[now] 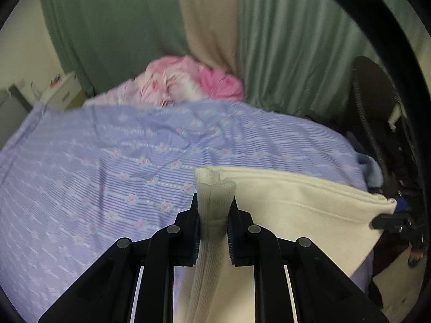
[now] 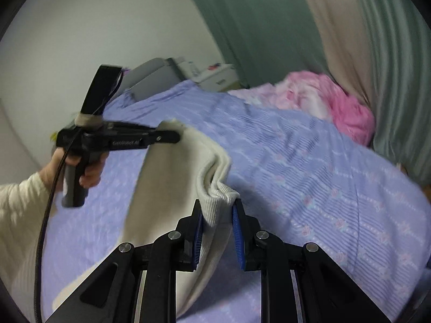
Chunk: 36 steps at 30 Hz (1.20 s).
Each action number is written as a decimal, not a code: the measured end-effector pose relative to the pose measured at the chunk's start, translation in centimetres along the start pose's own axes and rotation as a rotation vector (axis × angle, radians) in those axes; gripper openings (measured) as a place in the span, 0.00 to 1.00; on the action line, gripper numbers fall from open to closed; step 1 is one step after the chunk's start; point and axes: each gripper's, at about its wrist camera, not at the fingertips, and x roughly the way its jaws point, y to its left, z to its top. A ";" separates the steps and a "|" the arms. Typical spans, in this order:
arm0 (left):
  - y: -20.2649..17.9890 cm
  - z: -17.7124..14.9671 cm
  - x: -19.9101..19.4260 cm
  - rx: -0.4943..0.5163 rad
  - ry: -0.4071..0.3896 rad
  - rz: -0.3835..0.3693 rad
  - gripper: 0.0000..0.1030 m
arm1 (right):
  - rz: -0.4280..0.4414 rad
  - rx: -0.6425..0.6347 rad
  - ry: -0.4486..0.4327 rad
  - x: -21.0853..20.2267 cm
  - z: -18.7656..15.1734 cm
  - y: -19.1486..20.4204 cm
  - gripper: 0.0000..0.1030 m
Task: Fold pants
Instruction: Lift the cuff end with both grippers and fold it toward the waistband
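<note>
The cream pants hang stretched between my two grippers above a bed with a lilac striped sheet. My left gripper is shut on one ribbed corner of the pants. In the right wrist view my right gripper is shut on the other ribbed corner of the pants. The left gripper shows there too, held in a hand and clamped on the far end. The right gripper's tip shows at the cloth's far corner in the left wrist view.
A pink bundle of cloth lies at the head of the bed against green curtains. A white cabinet stands at the left. A dark fan or chair stands right of the bed.
</note>
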 end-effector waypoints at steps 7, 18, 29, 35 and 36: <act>-0.8 -7.1 -11.8 -0.003 -0.105 0.033 0.17 | 0.054 -0.219 0.020 -5.6 -2.1 10.1 0.21; 3.2 -25.1 -20.1 -0.314 -0.124 0.162 0.17 | 0.148 -0.508 0.130 -6.1 -10.0 25.0 0.21; 4.9 -40.1 -17.1 -0.501 0.027 0.211 0.17 | 0.250 -0.635 0.348 -1.0 -20.5 32.4 0.21; 4.6 -45.3 -15.5 -0.539 0.017 0.225 0.19 | 0.275 -0.716 0.461 1.1 -26.5 34.9 0.21; 4.4 -46.2 -15.2 -0.538 0.031 0.241 0.23 | 0.275 -0.728 0.470 1.3 -27.2 35.3 0.21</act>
